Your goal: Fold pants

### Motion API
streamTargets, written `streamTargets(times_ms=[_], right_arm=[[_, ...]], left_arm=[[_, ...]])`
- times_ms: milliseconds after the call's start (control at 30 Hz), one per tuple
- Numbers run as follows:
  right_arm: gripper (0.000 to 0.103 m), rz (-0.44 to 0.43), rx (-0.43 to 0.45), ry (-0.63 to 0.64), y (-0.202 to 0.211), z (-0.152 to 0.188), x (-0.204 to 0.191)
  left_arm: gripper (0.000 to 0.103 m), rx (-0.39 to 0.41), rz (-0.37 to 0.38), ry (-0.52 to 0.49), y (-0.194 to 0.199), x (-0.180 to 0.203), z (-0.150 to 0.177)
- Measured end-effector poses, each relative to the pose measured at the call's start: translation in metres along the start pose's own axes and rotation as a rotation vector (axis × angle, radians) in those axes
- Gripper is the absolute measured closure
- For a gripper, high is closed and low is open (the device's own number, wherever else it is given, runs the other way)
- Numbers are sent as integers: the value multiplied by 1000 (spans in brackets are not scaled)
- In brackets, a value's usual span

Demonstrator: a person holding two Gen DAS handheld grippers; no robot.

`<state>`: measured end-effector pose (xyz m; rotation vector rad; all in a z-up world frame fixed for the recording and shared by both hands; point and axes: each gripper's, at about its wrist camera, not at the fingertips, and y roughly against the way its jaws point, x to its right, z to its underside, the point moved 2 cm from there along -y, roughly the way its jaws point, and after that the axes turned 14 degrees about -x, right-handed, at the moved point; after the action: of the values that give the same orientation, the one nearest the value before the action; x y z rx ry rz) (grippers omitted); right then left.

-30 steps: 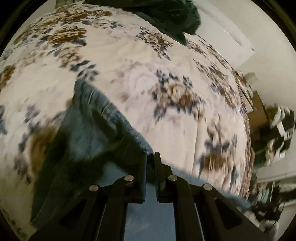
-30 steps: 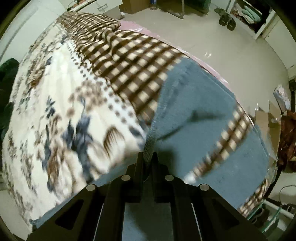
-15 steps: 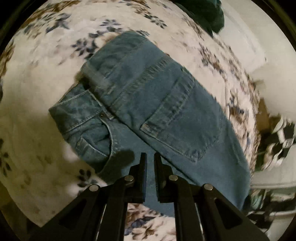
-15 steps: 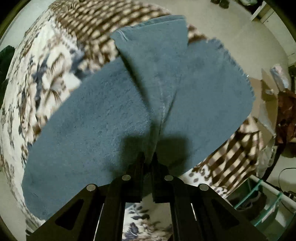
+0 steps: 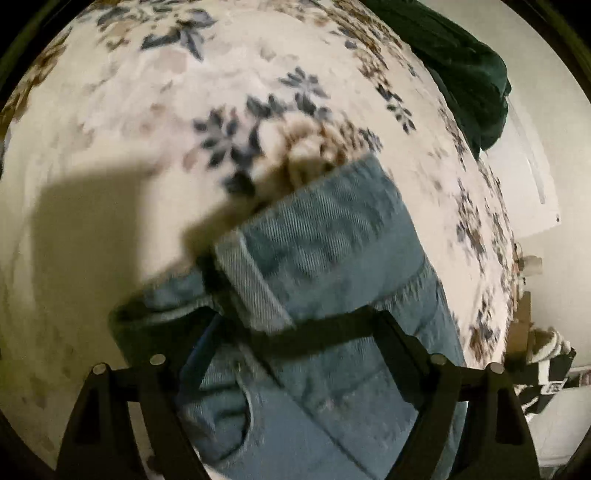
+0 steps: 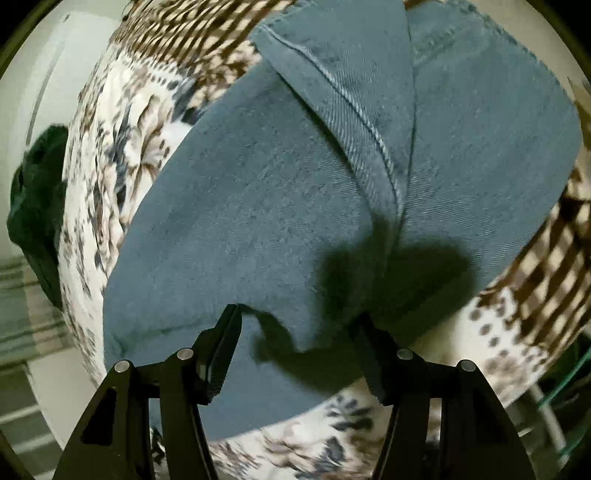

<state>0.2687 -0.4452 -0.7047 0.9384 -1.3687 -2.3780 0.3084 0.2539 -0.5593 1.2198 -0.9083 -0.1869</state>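
Bed cover: a cream blanket (image 5: 155, 122) printed with blue and brown flowers is seen filling most of the left wrist view; in the right wrist view its border (image 6: 177, 33) is shown as a brown-and-cream check band running along the far side.
Room: a pale wall (image 5: 546, 155) is seen beyond the bed's right edge in the left wrist view, with cluttered items, too blurred to name, low at the right edge.
Pants: blue denim jeans (image 6: 280, 177) are laid flat on the blanket, with one layer turned over another so that a stitched seam runs diagonally across the top; in the left wrist view the folded denim (image 5: 332, 258) lies on the floral part, its hem edge turned up.
Dark garment: a dark green cloth heap (image 5: 469, 81) is left near the bed's far edge, well apart from the jeans.
Open room: bare blanket is shown to the left of the jeans in the left wrist view.
Left gripper (image 5: 295, 332): its fingers are spread wide over the denim, with nothing pinched.
Right gripper (image 6: 299, 336): its fingers are spread wide at the near edge of the jeans, nothing being clamped.
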Motion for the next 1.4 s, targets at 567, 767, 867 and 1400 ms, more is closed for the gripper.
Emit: streamTargets(times_ms=[567, 767, 867, 1400], right_arm=[[96, 34, 135, 2, 60, 38, 40], [96, 102, 15, 15, 36, 35, 54], [79, 193, -4, 26, 36, 25, 61], [32, 589, 239, 411, 47, -70, -53]], left_arm=[[87, 90, -6, -152, 89, -17, 40], [83, -37, -120, -115, 36, -56, 38], [78, -53, -187, -123, 33, -49, 41], [11, -118, -463, -639, -48, 133, 183]])
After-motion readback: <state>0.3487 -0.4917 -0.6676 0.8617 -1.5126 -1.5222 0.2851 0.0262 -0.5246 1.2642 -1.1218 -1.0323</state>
